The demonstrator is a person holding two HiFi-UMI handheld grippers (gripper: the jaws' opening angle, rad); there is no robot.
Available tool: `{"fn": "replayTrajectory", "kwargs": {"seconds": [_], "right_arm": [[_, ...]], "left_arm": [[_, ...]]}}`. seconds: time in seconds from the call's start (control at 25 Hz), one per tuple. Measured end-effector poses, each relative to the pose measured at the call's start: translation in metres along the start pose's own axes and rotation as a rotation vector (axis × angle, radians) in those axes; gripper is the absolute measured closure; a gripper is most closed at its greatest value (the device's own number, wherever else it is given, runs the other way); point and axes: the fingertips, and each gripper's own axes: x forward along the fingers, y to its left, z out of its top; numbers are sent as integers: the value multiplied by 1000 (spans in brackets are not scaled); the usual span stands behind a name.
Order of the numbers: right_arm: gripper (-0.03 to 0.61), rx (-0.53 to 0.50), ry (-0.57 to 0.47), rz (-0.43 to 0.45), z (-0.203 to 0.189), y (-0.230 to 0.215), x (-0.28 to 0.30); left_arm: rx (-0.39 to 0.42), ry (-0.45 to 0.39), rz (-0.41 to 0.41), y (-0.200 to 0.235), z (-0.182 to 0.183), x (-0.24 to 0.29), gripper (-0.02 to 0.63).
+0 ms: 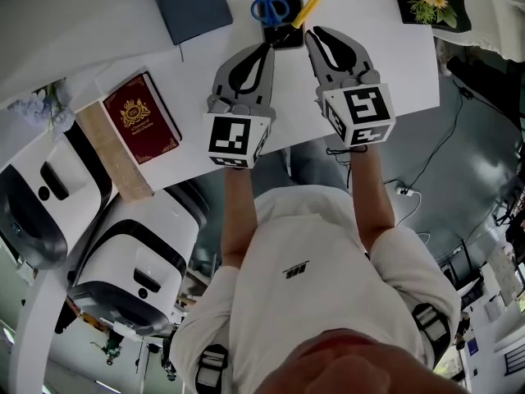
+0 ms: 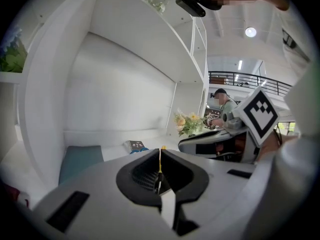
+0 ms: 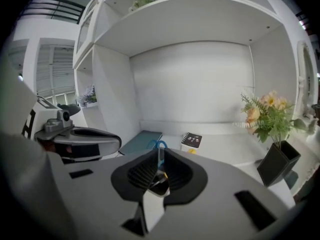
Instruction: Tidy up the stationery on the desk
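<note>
Near the back edge of the white desk (image 1: 394, 64), a black pen holder (image 1: 287, 34) stands upright with blue-handled scissors (image 1: 271, 9) and a yellow pen (image 1: 307, 10) sticking out of it; the pen leans to the right. Both grippers point at this holder from the near side. The left gripper (image 1: 264, 48) has its tips just beside the holder's front left corner, and its own view shows the jaws pressed together with nothing between them (only a sliver of the yellow pen (image 2: 161, 149) shows past the thin seam). The right gripper (image 1: 317, 34) sits just to the right of the holder, close to the pen. Its jaws are likewise closed and empty, and the blue scissor loops (image 3: 159, 145) rise just beyond their tips.

Farther back on the desk, a small dark spiral notepad (image 3: 191, 140) lies flat near the rear wall. A dark blue folder (image 1: 191, 2) lies to the holder's left, and a red book (image 1: 141, 118) with a gold crest rests near the desk's left end, well apart from the holder. At the right end a black vase (image 3: 277, 165) holds yellow and peach flowers (image 3: 265, 113). White shelving (image 3: 190, 19) rises above the desk.
</note>
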Motion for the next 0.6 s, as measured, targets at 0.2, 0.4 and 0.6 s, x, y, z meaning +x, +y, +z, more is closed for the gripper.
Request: {"fn": "replayTrajectory", "kwargs": {"seconds": [0.2,0.4,0.6], "right_arm": [[561,1,19,30,-12,13,-8],[563,1,11,34,-13,18,-15],[565,-3,6,36,-13,22,-20]], "left_arm": [[9,8,7,0,-2,-6,614],[11,7,12,-1,-3,-12,614],[12,4,12,-3,-2,-16,614]]}}
